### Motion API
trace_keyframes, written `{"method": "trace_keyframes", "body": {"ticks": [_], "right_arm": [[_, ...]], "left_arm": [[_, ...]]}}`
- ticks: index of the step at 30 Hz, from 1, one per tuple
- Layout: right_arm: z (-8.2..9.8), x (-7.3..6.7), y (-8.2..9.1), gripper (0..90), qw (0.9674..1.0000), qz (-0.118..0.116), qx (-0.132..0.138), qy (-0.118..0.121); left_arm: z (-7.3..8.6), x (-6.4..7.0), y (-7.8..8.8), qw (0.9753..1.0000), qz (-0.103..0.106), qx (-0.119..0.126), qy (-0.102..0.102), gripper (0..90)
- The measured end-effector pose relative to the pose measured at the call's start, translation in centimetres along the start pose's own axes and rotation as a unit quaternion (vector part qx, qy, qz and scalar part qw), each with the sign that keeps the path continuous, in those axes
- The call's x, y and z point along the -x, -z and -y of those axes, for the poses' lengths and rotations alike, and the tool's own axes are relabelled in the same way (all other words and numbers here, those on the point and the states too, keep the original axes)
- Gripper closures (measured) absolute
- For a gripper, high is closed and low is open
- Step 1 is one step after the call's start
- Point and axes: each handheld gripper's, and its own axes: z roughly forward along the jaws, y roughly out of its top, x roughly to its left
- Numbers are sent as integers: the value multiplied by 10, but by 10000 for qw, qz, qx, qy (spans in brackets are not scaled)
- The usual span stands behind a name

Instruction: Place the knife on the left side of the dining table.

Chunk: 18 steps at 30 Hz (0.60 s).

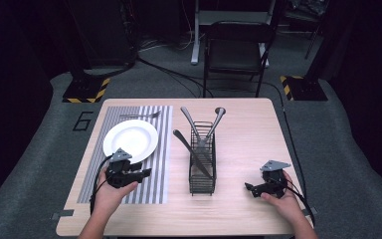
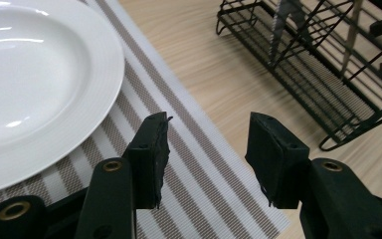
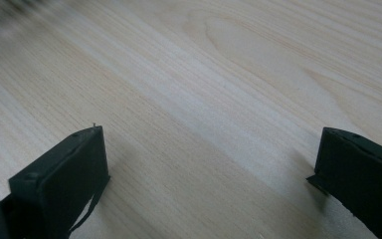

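1. Over the near-left part of the light wooden table (image 1: pixel 238 209), in the high view, the left gripper (image 1: pixel 144 173) hangs above the grey-and-white striped placemat (image 1: pixel 161 149), jaws partly apart with nothing between them. It sits just near-right of the round white ceramic plate (image 1: pixel 131 140), which is bare. A silver fork (image 1: pixel 140 115) lies on the placemat beyond the plate. The black wire cutlery caddy (image 1: pixel 202 162) stands mid-table, holding about three pieces of silver cutlery (image 1: pixel 194 144) that lean out of its far end. The right gripper (image 1: pixel 251 188) rests low at the near right, well apart from the caddy.

2. In the left gripper view, the jaws stand half apart over the placemat's stripes, gripping nothing. The plate lies to the left, the caddy to the far right, with a serrated knife blade (image 2: pixel 281 22) showing through its wires. I judge that a careless sweep rightward could knock the light caddy or catch a leaning handle and tip it. A low pass leftward could strike the plate rim and slide the plate on the mat.

3. In the right gripper view, the jaws are spread wide above bare wood, holding nothing. A grab from this side at a slanted handle might drag the caddy along rather than free the piece.
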Motion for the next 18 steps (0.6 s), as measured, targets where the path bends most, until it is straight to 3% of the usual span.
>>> {"method": "trace_keyframes", "body": {"ticks": [18], "right_arm": [[0,0,0,0,10000,-8,-2,-1]], "left_arm": [[-61,21,10,9995,18,295,-144,542]]}}
